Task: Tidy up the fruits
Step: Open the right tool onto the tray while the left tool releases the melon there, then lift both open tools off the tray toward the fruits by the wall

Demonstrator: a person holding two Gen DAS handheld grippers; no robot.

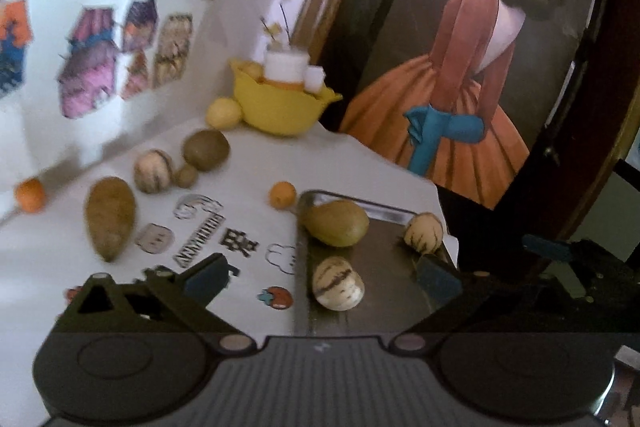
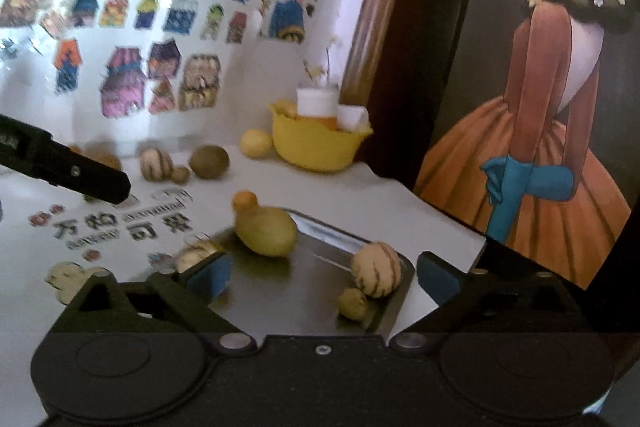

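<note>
In the left wrist view a metal tray (image 1: 384, 267) holds a green-yellow mango (image 1: 336, 223) and two striped fruits (image 1: 338, 283) (image 1: 423, 233). My left gripper (image 1: 320, 269) hangs open over the tray's near left part with nothing between its pads. In the right wrist view my right gripper (image 2: 324, 277) is open above the same tray (image 2: 288, 291), a little back from a striped fruit (image 2: 376, 269) and a small yellowish fruit (image 2: 353, 303). Loose on the white cloth lie a long brown fruit (image 1: 110, 223), a striped fruit (image 1: 153, 171), a kiwi (image 1: 206, 149) and two small oranges (image 1: 283, 194) (image 1: 30, 195).
A yellow bowl (image 1: 280, 107) with white jars stands at the back, a lemon (image 1: 224, 113) beside it. A sticker-covered wall rises on the left, and a large framed picture (image 1: 460, 87) leans on the right. The cloth's edge drops off just right of the tray.
</note>
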